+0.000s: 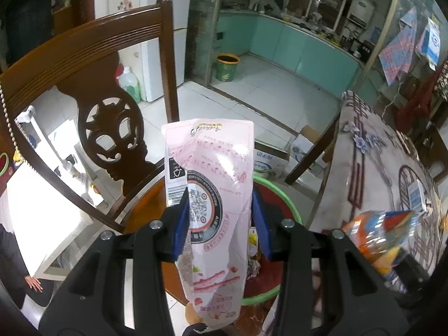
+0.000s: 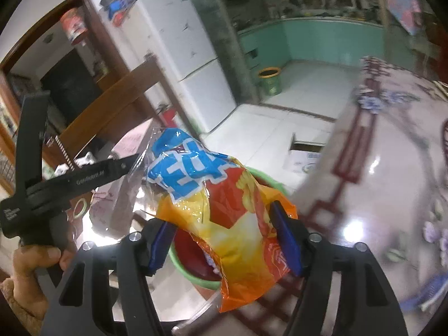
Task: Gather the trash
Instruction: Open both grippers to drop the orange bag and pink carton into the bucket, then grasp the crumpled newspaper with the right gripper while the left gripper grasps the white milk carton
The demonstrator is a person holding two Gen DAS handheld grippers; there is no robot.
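A tiled room with a white refrigerator [image 2: 193, 64] and teal kitchen cabinets [image 1: 294, 42] is seen behind a counter [image 1: 378, 168] covered in a glossy patterned cloth. A carved wooden chair [image 1: 92, 89] stands beside it, and a green-rimmed basin [image 1: 282, 196] with a red inside is seen on its seat, with bits of rubbish inside it.

A pink-and-white snack bag [image 1: 212, 196] is clamped upright between the blue pads of the left gripper [image 1: 221, 218], directly above the basin.

An orange, yellow and blue chip bag [image 2: 224, 210] is seen crumpled between the jaws of the right gripper [image 2: 226, 240], above the basin's rim; the right pad is touched by it, while the left pad stands apart from it, so the grasp looks loosened. The left gripper's handle is held by a hand [image 2: 30, 268].
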